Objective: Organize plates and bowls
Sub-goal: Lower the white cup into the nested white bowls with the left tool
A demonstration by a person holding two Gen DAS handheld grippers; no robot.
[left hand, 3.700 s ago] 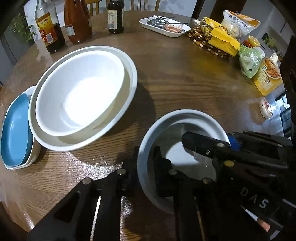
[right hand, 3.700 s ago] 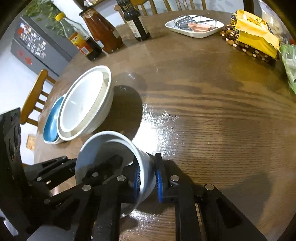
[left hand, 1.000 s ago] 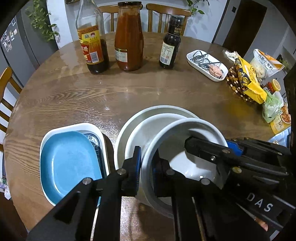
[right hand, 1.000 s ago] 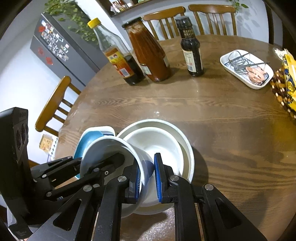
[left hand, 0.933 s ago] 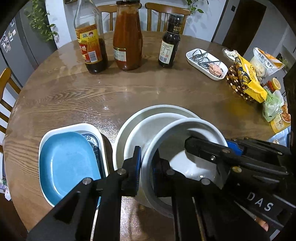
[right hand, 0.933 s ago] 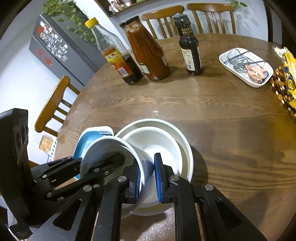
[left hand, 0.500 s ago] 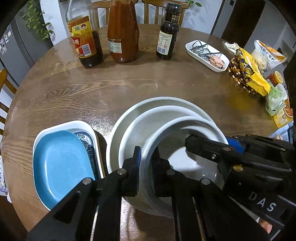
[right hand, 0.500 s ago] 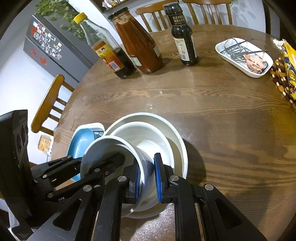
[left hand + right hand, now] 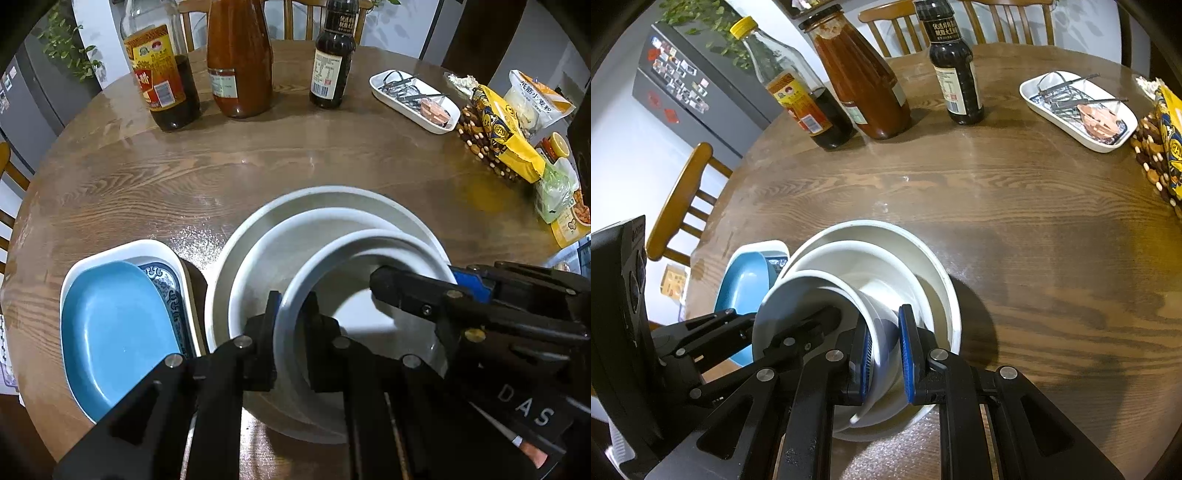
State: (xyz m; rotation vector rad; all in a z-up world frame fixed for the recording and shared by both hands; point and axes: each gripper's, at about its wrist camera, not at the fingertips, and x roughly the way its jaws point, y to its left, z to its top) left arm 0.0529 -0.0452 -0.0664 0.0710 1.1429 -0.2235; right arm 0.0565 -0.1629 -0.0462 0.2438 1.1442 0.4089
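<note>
- Both tools are clamped on one small round white bowl (image 9: 369,306), one on each side of its rim.
- The left hand-held gripper (image 9: 291,314) is nearly closed, its black fingers pinching the bowl's near-left wall, one inside and one outside.
- The right hand-held gripper (image 9: 886,354) is nearly closed too, blue pads either side of the bowl's wall; in the left wrist view it reaches in from the right across the rim.
- The small bowl sits tilted inside a medium white bowl (image 9: 295,240), which is nested in a large white bowl (image 9: 332,194). Whether its base touches the medium bowl's floor I cannot tell.
- From the right wrist view the held bowl leans toward the camera's left, its rim above the other two.
- Just left of the stack lies a blue oval dish (image 9: 110,332) inside a white rectangular dish with a blue pattern (image 9: 147,247), both on the round brown wooden desk (image 9: 295,162).
- Far side of the desk: a clear bottle of dark liquid with a yellow-red label (image 9: 162,74), a jar of red sauce (image 9: 240,62) and a dark soy-sauce bottle (image 9: 332,62), standing in a row.
- To the right, a small white tray with metal bits (image 9: 413,99), then a yellow snack bag (image 9: 506,136) and other packets at the edge.
- Wooden chairs (image 9: 683,206) ring the desk.
</note>
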